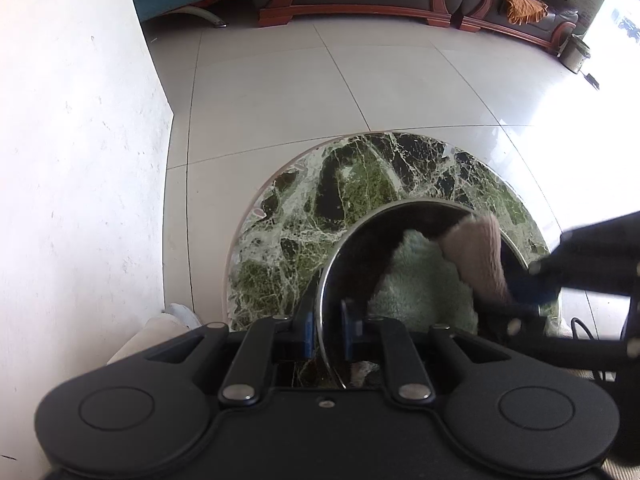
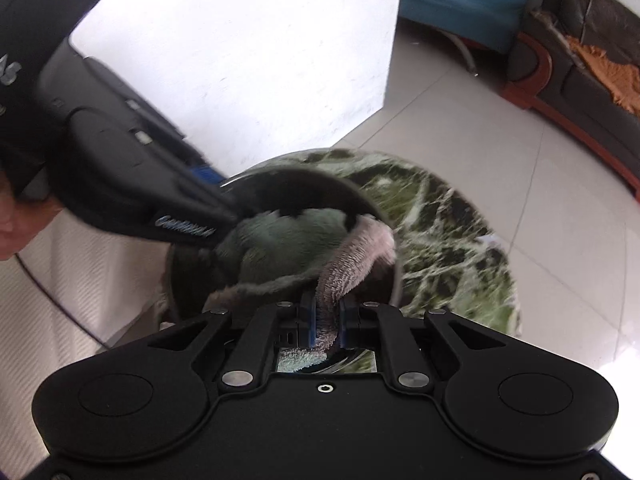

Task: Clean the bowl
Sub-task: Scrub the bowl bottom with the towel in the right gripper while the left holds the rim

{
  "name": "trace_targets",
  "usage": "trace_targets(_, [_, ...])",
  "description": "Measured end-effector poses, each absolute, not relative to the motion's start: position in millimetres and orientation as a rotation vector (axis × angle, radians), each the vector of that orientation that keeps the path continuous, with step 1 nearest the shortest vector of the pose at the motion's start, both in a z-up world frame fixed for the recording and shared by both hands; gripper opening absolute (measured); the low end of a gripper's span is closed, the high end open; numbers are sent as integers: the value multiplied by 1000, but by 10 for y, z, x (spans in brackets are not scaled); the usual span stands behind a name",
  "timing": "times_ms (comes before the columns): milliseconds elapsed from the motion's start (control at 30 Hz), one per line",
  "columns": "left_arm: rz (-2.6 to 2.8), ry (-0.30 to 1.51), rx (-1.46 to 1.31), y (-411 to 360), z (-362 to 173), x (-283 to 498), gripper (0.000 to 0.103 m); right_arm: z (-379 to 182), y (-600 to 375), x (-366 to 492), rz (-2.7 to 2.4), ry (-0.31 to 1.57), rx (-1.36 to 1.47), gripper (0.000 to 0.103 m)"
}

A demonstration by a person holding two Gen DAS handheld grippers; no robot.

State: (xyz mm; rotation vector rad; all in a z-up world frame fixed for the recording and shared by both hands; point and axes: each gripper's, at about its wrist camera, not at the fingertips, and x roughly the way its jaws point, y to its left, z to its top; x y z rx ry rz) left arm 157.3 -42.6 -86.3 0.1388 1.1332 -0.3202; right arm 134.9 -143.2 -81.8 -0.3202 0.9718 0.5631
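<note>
The round green counter (image 1: 288, 216) is under the shiny bowl (image 1: 332, 264). The bowl's rim is pinched by the left tongs (image 1: 328, 330). A towel (image 2: 280, 244) is held by the right tongs (image 2: 327, 326) and rubbed inside. Next, the far side should probably be wiped.

Steel bowl (image 1: 404, 208), dark shiny inside, near rim wall pinched between the left fingers (image 1: 347, 324); green-and-pink fluffy towel (image 2: 288, 244) bunched inside it, pink edge draped over rim, clamped between right fingers (image 2: 307, 320).
</note>
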Motion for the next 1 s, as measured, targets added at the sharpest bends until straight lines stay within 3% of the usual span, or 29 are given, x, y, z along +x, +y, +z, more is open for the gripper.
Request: trace_targets(1000, [-314,1132,147,-435,-847,1538,13,-807,-1449,1518,513,934,-347,10])
